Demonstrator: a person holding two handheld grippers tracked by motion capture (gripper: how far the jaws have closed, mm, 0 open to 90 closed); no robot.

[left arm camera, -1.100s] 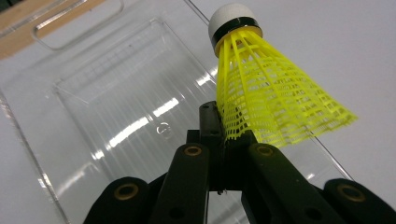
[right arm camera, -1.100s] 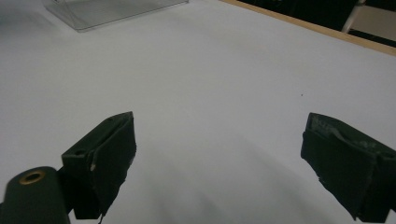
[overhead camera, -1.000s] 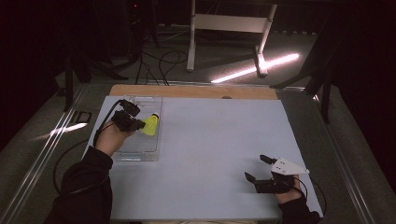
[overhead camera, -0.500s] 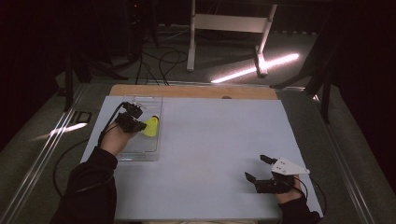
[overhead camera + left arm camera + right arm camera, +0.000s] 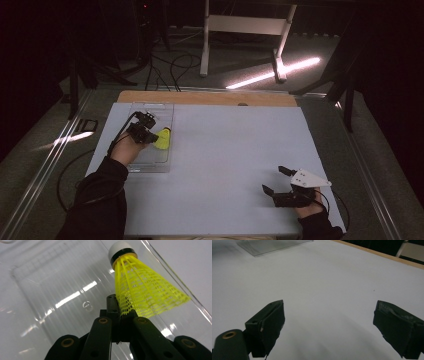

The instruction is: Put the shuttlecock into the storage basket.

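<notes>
Now clamped tight in the left gripper (image 5: 119,312): a yellow plastic mesh shuttlecock with a white cork tip and black band (image 5: 140,292), pinched at the rim of its skirt between the closed black jaws, cork end pointing away from the jaws. Held just above the floor of a clear, shallow rectangular plastic tray (image 5: 50,290) (whether the cork touches the tray, hard to tell), close to the tray wall on the right of the jaws as seen along them. Seen from the high view as well: left gripper (image 5: 148,131) over the clear tray (image 5: 150,165), shuttlecock (image 5: 163,139) sticking out beyond the jaws toward the middle of the white sheet covering the table (image 5: 225,150).

Well apart from all that, the right gripper (image 5: 274,180), jaws spread wide and empty, low over the bare white sheet (image 5: 324,285). Nothing between its two black pads (image 5: 268,322); tray far ahead of them, off to their left.
</notes>
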